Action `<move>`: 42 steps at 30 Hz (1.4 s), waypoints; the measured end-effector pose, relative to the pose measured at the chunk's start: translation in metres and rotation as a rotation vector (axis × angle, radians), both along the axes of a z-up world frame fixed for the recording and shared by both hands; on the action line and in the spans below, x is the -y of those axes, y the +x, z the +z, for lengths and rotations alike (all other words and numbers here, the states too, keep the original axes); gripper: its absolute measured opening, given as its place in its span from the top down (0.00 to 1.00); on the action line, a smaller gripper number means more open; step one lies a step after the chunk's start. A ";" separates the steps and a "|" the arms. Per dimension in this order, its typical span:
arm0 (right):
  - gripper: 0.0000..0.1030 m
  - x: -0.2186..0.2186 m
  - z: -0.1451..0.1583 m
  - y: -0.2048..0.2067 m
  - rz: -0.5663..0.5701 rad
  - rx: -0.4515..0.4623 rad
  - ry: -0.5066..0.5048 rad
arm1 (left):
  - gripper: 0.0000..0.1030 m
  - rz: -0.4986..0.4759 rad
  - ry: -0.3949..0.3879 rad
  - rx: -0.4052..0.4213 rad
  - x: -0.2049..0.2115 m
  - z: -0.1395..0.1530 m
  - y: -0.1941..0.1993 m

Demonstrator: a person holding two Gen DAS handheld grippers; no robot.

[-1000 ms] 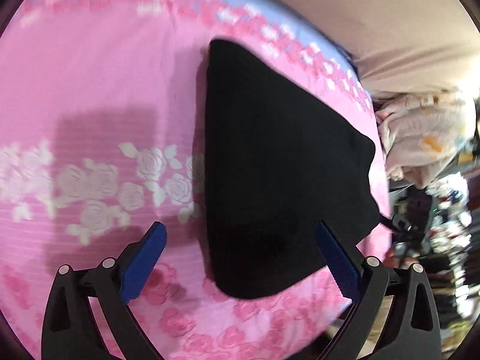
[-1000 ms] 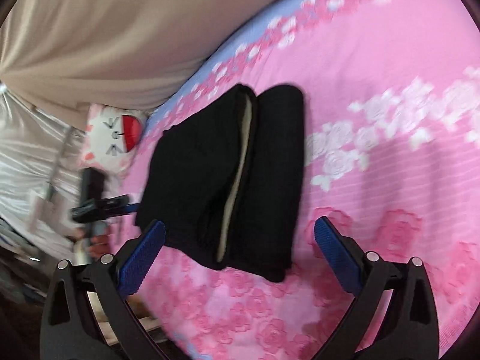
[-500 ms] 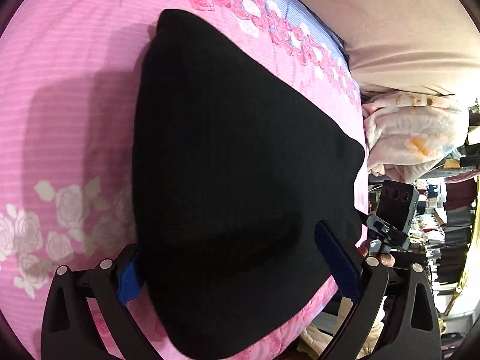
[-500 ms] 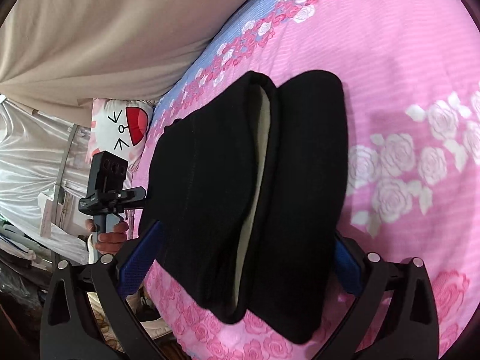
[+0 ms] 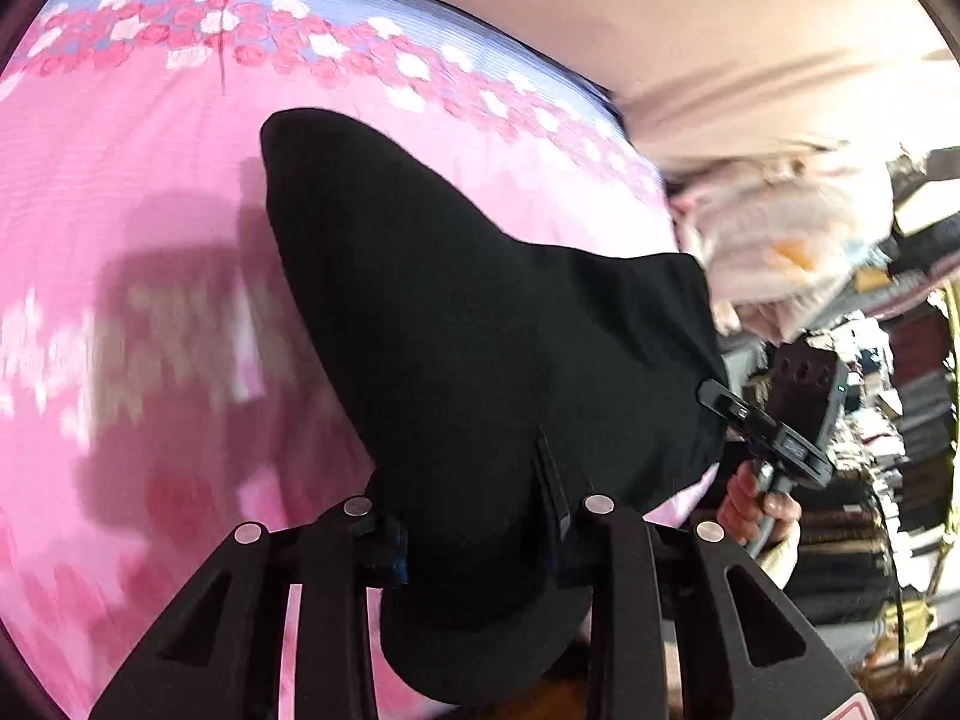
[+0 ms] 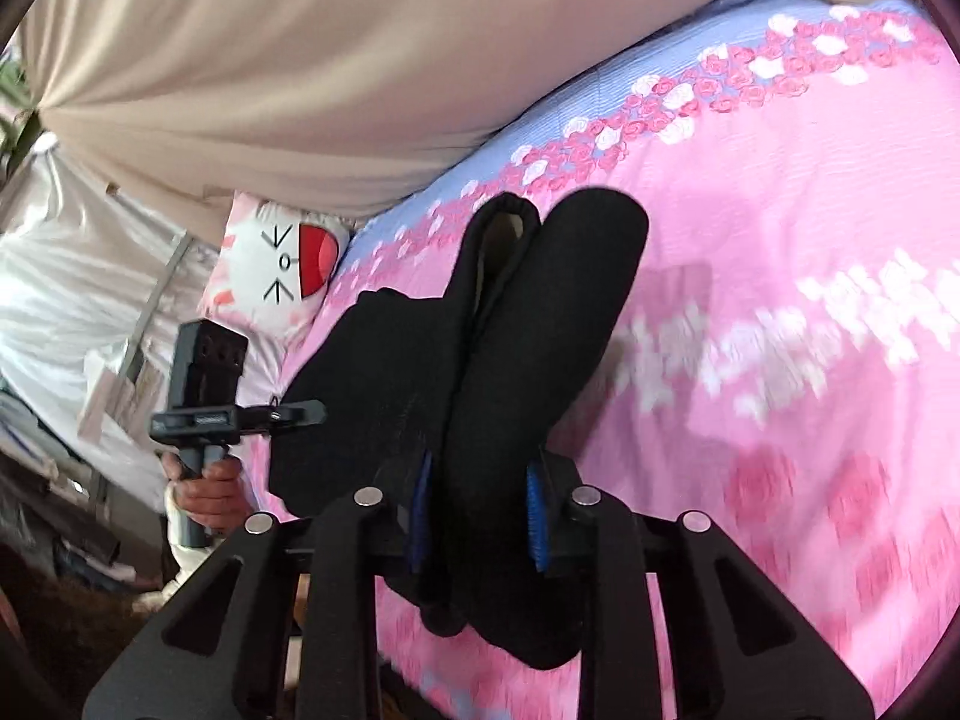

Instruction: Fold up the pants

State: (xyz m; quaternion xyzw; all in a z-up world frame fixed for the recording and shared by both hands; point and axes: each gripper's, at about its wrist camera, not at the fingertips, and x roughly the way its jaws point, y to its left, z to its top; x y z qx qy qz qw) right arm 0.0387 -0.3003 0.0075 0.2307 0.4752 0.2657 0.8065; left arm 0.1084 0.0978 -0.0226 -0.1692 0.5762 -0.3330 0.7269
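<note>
The black pants (image 5: 480, 330) lie folded in a thick bundle on the pink flowered bed (image 5: 120, 192). My left gripper (image 5: 474, 540) is shut on the near edge of the bundle, its pads mostly buried in the cloth. In the right wrist view the pants (image 6: 540, 324) show two stacked folds with a pale lining between them. My right gripper (image 6: 477, 510) is shut on the near end of those folds, with its blue pads (image 6: 534, 510) pressing the cloth. The near end looks lifted off the bed.
A beige curtain (image 6: 300, 60) hangs behind the bed. A cat-face pillow (image 6: 282, 264) lies at the bed's far corner. A heap of pale bedding (image 5: 780, 240) sits past the bed's edge. The other hand-held gripper shows beside the bed (image 5: 792, 420) (image 6: 204, 396).
Both grippers went from wide open above the pants to shut on the bundle's near edge. The near end has risen from the bed, and the background is blurred by motion.
</note>
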 end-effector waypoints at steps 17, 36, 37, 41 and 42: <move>0.31 -0.001 -0.070 -0.050 -0.081 -0.039 -0.056 | 0.13 0.106 -0.039 -0.108 0.004 -0.085 -0.058; 0.76 -0.047 0.210 -0.044 0.029 0.614 -0.158 | 0.72 -0.025 -0.062 0.611 0.009 0.214 -0.078; 0.76 -0.049 0.225 -0.037 0.026 0.652 -0.157 | 0.72 -0.021 -0.065 0.663 0.012 0.234 -0.074; 0.76 -0.047 0.270 0.002 0.002 0.771 -0.149 | 0.70 -0.007 -0.056 0.802 0.020 0.276 -0.050; 0.76 -0.045 0.274 0.015 -0.006 0.780 -0.139 | 0.70 -0.001 -0.050 0.823 0.024 0.283 -0.037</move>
